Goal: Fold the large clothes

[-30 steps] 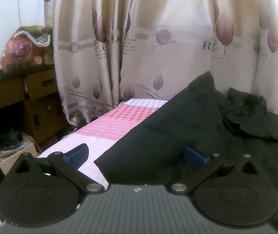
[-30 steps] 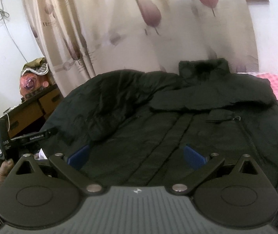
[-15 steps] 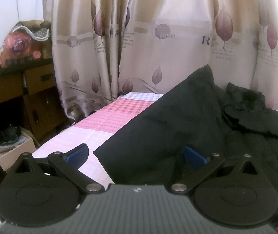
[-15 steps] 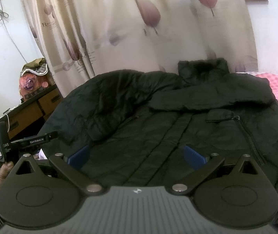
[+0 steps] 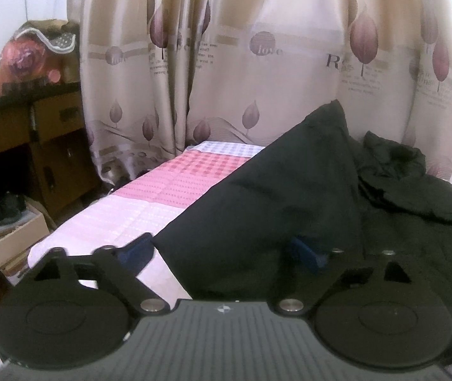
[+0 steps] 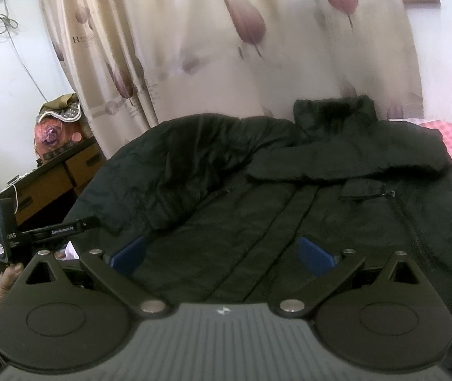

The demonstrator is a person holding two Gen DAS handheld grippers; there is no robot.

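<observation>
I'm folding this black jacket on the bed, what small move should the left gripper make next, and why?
Probably finish closing the left gripper on the jacket edge: its jaws have just been closing, the fabric's corner lies between them, and the pads don't yet pinch it.

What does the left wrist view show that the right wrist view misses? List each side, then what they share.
Left wrist only: the pink checked bedsheet's near stretch beside the jacket's folded-in edge, and a box on the floor.
Right wrist only: the jacket's collar, front zip strip, and the left gripper with a hand.
Both: the black jacket, the leaf-print curtain and the wooden desk.
</observation>
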